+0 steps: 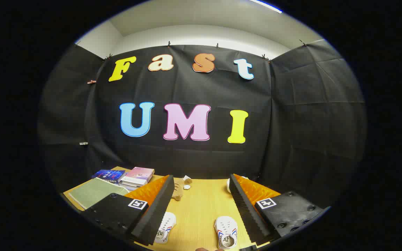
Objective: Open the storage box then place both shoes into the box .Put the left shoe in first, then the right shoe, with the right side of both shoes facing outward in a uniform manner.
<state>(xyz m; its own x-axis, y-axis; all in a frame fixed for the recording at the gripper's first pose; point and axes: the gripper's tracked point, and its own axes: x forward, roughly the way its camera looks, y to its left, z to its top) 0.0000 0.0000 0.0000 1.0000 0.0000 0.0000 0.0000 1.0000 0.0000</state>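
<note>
Smooth wood-grain table (201, 205), ribbed fingers (159, 205), matt cloth wall (309, 122), glossy books (138, 175).

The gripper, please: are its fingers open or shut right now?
Open: the gripper grips nothing, its fingers spread wide above the two shoes.

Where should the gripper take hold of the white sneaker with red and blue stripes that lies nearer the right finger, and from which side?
Probably across the white sneaker with red and blue stripes at its middle, coming down from above. It lies flat on the wooden table, opening up, so its two long sides are free. The gripper is open, holding nothing, wide enough to straddle it.
</note>
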